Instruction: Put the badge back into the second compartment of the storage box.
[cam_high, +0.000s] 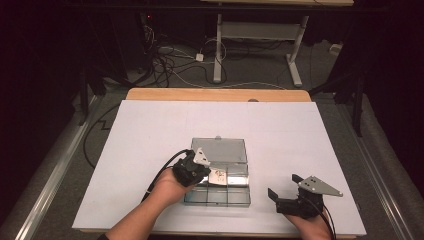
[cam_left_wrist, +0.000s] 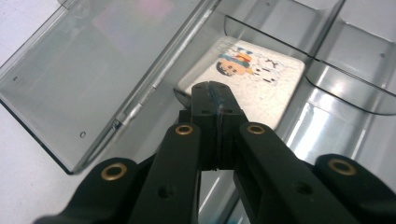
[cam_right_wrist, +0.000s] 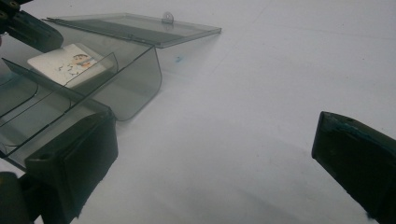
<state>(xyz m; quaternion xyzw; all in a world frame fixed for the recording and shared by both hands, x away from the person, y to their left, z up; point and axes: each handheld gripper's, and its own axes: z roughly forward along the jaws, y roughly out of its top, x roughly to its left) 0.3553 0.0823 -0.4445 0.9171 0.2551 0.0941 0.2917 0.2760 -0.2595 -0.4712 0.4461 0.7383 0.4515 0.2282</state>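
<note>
Just left tool (cam_left_wrist: 212, 93) (closed) over card (cam_left_wrist: 261, 88)

We see a wooden bench (cam_high: 215, 94) under a white sheet (cam_high: 165, 130), grey carpeted floor (cam_high: 250, 72) strewn with black and white cables (cam_high: 165, 62), a white-legged desk (cam_high: 260, 35) behind, and dark surroundings

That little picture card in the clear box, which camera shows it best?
The left gripper view: the card lies close up in its compartment, cartoon print readable, just beyond the shut left tongs. The right gripper view shows it smaller, behind a divider. The high view gives a pale patch.
</note>
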